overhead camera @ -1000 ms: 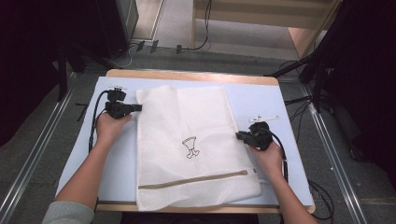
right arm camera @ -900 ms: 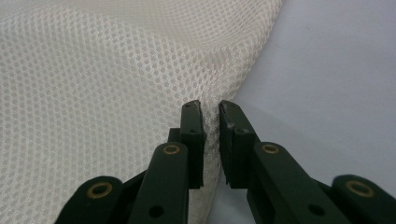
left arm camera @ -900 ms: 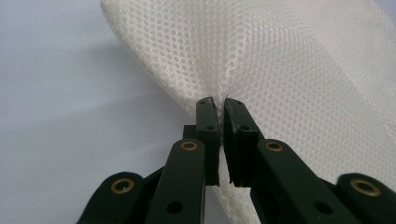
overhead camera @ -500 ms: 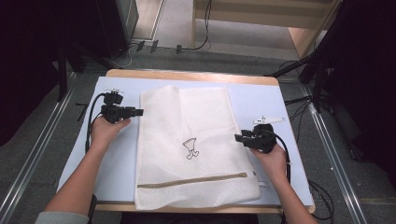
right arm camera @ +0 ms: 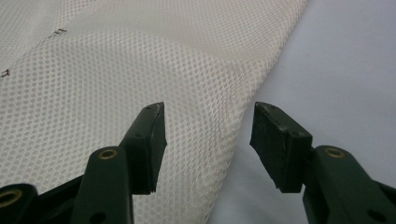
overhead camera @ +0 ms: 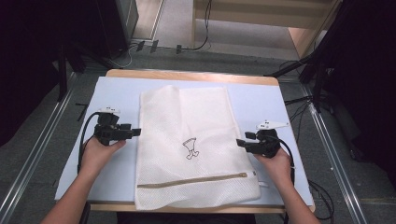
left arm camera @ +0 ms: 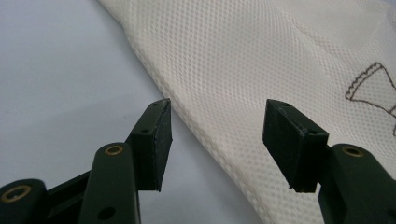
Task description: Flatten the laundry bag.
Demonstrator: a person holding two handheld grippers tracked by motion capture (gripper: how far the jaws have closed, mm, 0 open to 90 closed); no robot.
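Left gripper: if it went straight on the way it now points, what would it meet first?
Most likely the side edge of the white mesh bag. The left gripper has its jaws open astride that edge, just short of it, over the pale blue mat. Height above the table is unclear.

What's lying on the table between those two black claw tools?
A white mesh laundry bag, flat on the pale blue mat, fills the stretch between the left gripper and right gripper, as the high view shows.
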